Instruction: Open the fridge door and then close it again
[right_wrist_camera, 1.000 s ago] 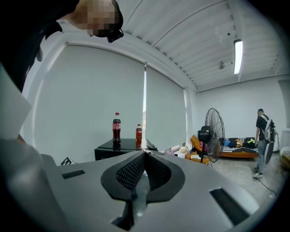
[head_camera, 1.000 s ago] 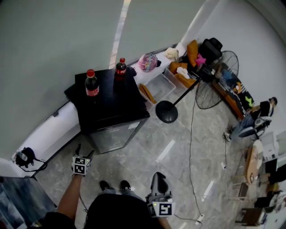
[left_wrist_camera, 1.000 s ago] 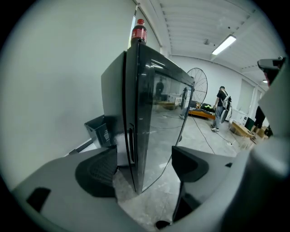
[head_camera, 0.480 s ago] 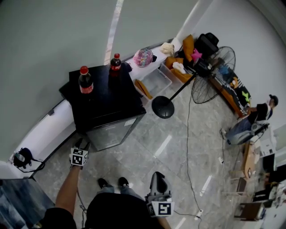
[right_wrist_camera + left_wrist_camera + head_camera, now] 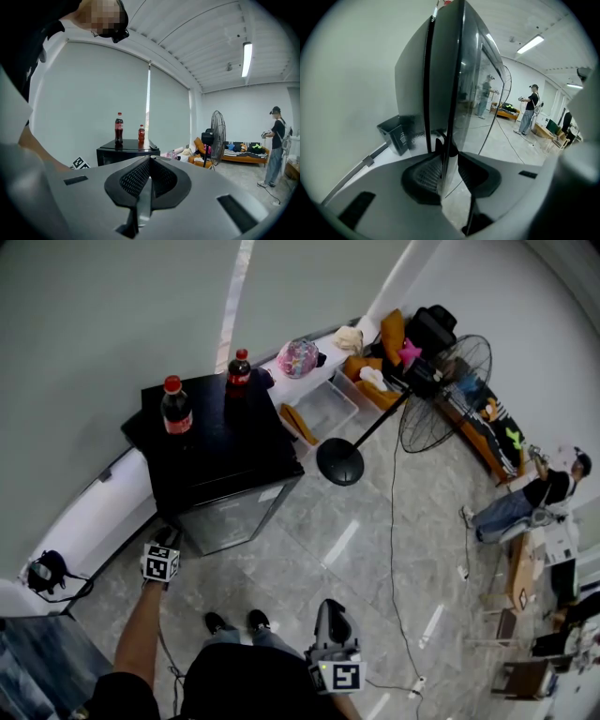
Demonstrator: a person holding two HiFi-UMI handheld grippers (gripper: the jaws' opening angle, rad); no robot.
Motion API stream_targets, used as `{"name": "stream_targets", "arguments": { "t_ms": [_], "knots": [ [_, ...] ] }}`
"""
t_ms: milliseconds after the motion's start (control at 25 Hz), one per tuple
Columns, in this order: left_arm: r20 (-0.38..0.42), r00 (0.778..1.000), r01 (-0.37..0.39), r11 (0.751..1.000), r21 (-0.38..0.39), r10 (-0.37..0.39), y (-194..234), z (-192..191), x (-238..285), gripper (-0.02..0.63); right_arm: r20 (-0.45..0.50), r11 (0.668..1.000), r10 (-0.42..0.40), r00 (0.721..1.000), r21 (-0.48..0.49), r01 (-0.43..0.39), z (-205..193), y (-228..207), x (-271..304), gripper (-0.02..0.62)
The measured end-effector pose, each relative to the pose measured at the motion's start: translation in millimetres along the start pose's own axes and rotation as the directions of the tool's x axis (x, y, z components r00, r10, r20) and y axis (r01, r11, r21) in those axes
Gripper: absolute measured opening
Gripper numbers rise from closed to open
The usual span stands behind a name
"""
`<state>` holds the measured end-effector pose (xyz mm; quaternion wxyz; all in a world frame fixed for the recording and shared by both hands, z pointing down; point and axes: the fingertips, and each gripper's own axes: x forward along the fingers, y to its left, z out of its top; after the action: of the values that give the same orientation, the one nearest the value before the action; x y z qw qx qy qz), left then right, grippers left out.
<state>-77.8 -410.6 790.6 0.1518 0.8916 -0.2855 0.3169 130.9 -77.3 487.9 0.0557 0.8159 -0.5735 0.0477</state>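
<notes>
Left gripper (image 5: 449,152) jaws, just closing, pinch edge of fridge door (image 5: 464,79). Right gripper (image 5: 149,164) jaws together, empty, well apart from fridge (image 5: 220,470). Two bottles (image 5: 174,407) upright on fridge top.

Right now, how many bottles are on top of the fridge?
2. Both stand upright on the fridge: the left bottle near its left edge, the right bottle at the back edge by the wall. The whole top is in view, so none are hidden.

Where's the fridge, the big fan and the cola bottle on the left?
fridge (image 5: 214,454): head view, on its black top.
fan (image 5: 450,399): head view, on its round wire cage.
left cola bottle (image 5: 174,418): head view, on its red label.
</notes>
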Motion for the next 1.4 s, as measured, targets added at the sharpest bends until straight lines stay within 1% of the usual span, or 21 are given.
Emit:
{"name": "stream_targets", "arguments": {
  "t_ms": [120, 240, 400, 760, 920, 1000, 1120, 1240, 1400],
  "knots": [
    [-0.010, 1.000, 0.016, 1.000, 0.009, -0.016, 0.0, -0.6, 0.4, 0.101, -0.009, 1.000, 0.012, 1.000, -0.007, -0.012, 1.6, 2.2, 0.4, 0.009],
    [-0.027, 0.999, 0.024, 0.999, 0.041, -0.023, 1.0, -1.2, 0.1, 0.095, -0.012, 1.000, 0.023, 1.000, -0.013, -0.023, 3.9, 3.8, -0.1, 0.009],
    [-0.037, 0.999, 0.032, 0.996, 0.077, -0.029, 0.5, -2.5, -2.4, 0.086, -0.021, 1.000, 0.017, 1.000, -0.005, -0.017, -1.3, -1.5, -6.5, 0.009],
    [-0.074, 0.997, 0.017, 0.993, 0.114, -0.008, -0.5, -5.7, -3.7, 0.077, -0.012, 0.998, 0.053, 0.999, -0.018, -0.053, -3.9, 1.3, -8.8, 0.009],
    [-0.059, 0.997, 0.050, 0.986, 0.160, -0.041, -26.2, -19.8, -17.8, 0.069, -0.015, 0.998, 0.058, 0.998, -0.013, -0.058, -7.7, -1.0, -13.3, 0.009],
    [-0.034, 0.999, 0.035, 0.988, 0.148, -0.030, -41.0, -28.9, -26.1, 0.069, -0.012, 0.998, 0.065, 0.998, -0.020, -0.065, -8.0, -2.8, -14.6, 0.009],
    [-0.011, 1.000, 0.008, 0.994, 0.110, -0.007, -53.1, -35.4, -32.8, 0.067, -0.008, 0.998, 0.070, 0.997, -0.004, -0.070, -3.6, -1.3, -16.4, 0.009],
    [-0.011, 1.000, -0.009, 0.996, 0.084, 0.010, -59.2, -37.5, -33.4, 0.069, -0.003, 0.996, 0.088, 0.996, -0.017, -0.088, -7.2, -0.3, -22.7, 0.009],
    [-0.023, 0.999, -0.021, 0.998, 0.067, 0.022, -64.8, -41.1, -35.5, 0.069, -0.011, 0.997, 0.080, 0.997, -0.006, -0.080, -11.0, -1.2, -32.6, 0.009]
  ]
}}
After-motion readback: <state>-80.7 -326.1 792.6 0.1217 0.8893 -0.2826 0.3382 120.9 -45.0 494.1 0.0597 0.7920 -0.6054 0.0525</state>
